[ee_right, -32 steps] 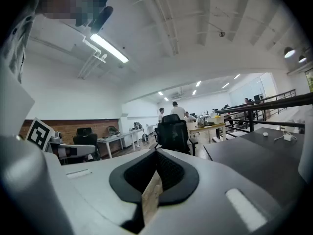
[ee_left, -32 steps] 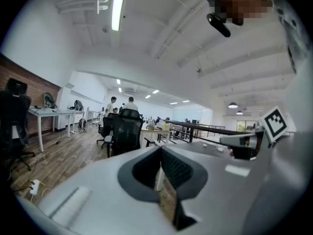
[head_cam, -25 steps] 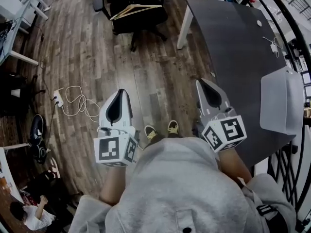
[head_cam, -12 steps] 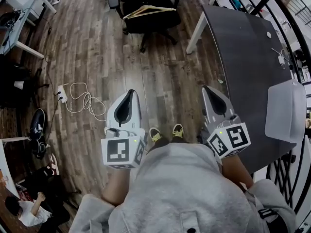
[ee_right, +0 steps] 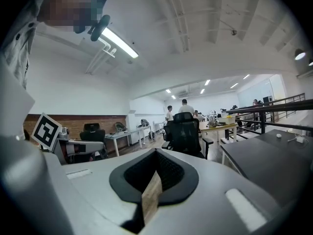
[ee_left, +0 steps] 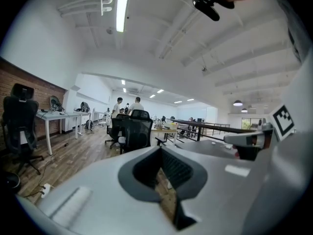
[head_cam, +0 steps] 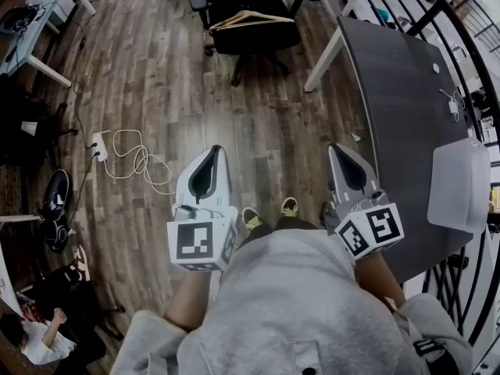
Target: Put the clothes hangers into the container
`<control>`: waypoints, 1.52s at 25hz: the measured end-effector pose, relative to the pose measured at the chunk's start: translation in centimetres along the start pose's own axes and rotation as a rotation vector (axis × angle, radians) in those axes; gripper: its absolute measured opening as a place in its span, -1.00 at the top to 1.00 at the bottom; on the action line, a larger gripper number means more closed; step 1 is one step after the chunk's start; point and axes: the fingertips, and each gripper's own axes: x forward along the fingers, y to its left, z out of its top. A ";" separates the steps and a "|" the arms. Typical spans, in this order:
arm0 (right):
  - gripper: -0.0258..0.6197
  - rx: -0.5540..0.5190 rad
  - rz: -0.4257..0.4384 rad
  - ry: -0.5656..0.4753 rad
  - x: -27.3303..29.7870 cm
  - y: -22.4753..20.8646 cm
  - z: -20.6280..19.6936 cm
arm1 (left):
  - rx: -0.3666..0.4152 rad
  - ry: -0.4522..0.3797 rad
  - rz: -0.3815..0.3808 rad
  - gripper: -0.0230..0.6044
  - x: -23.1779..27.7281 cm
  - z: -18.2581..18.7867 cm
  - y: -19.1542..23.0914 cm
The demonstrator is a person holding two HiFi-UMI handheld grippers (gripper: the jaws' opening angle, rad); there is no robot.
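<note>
- Clothes hangers (head_cam: 248,18) are in neither tong. I read the left gripper (head_cam: 212,153) with its jaws pressed together on nothing, and the right gripper (head_cam: 337,148) the same.
- Both tongs are low over the wooden floor (head_cam: 258,131), near level, pointing to 12 o'clock.
- The hangers lie across the black chair (head_cam: 262,41) at 12 o'clock, well apart from both tongs.
- The container (head_cam: 461,182) sits on the dark table (head_cam: 391,92) at 3 o'clock.
- Judgement: this is the approach step. I would part one pair of jaws before arrival, take a single hanger by one wooden arm, and lift it clear of the seat so the others do not snag.
- The cable (head_cam: 129,162) at 9 o'clock lies off my path.
</note>
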 end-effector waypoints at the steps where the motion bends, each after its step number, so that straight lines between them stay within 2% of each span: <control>1: 0.93 0.001 0.003 -0.001 0.0 0.3 0.0 | 0.000 -0.001 -0.005 0.90 -0.1 0.0 0.1; 12: 0.93 -0.030 0.012 -0.025 0.6 1.2 0.0 | 0.027 -0.018 -0.026 0.90 -0.4 0.1 0.5; 20: 0.93 -0.025 0.038 -0.049 4.5 -0.2 0.3 | 0.036 -0.011 -0.031 0.90 3.0 -0.1 1.9; 25: 0.93 -0.016 0.060 -0.041 9.4 -2.7 0.6 | 0.062 -0.002 -0.028 0.90 7.9 0.3 3.0; 30: 0.93 -0.014 0.073 -0.028 14.8 -7.2 1.3 | 0.109 0.018 -0.008 0.90 14.6 1.3 3.5; 35: 0.93 0.002 0.052 -0.019 19.3 -12.1 2.7 | 0.041 0.052 -0.019 0.90 20.9 1.9 4.1; 38: 0.93 0.013 0.045 -0.022 21.6 -14.9 3.6 | 0.034 0.051 -0.017 0.90 24.4 2.9 4.2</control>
